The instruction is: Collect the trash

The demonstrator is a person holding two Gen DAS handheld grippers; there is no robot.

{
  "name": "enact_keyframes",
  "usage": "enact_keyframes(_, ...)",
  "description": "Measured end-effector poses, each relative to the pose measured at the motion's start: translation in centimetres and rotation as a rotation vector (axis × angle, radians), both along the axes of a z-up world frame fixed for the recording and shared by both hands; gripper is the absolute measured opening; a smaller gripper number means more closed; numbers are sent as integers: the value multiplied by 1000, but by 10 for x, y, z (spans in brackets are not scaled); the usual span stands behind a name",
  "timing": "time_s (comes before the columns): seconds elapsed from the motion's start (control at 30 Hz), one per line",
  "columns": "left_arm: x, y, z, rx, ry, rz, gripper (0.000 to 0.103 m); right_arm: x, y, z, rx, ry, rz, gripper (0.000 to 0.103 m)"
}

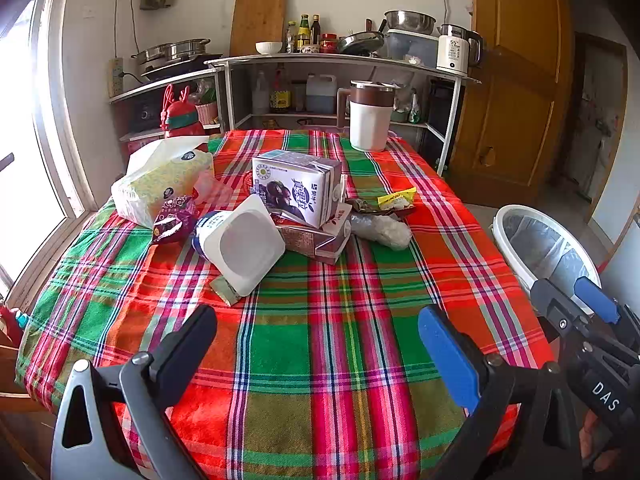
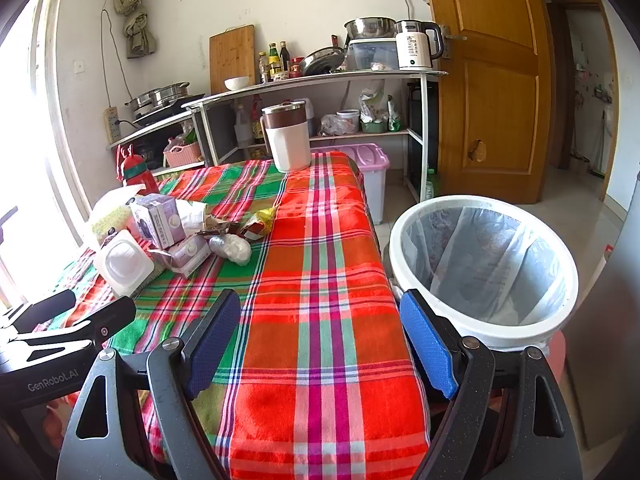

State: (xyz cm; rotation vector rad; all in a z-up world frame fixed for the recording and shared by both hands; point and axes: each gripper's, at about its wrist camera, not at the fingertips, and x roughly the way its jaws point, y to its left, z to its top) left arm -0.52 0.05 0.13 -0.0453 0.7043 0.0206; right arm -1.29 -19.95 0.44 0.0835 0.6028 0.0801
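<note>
A heap of trash lies mid-table on the plaid cloth (image 1: 320, 320): a purple milk carton (image 1: 298, 186) on a flattened brown carton (image 1: 316, 240), a tipped white yoghurt cup (image 1: 244, 246), a purple snack wrapper (image 1: 172, 220), a yellow wrapper (image 1: 396, 200) and a crumpled clear bag (image 1: 384, 230). My left gripper (image 1: 320, 344) hovers open over the near cloth, short of the heap. My right gripper (image 2: 320, 336) is open too, empty, above the table's right edge. A white bin (image 2: 484, 260) with a clear liner stands beside that edge, just right of the right gripper. The heap (image 2: 176, 236) lies far left of it.
A tissue pack (image 1: 160, 184) sits left of the heap, a red bottle (image 1: 182, 120) behind it. A white-and-brown jug (image 1: 370, 116) stands at the table's far edge. Kitchen shelves (image 1: 340, 60) with pots and a kettle line the wall; a wooden door (image 2: 492, 80) is on the right.
</note>
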Motion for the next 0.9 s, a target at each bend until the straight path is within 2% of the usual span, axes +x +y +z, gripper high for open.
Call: enact_keyframes(0.9,-2,3,0,-3,3,2,102,1,1,1,-4,5,-3,82)
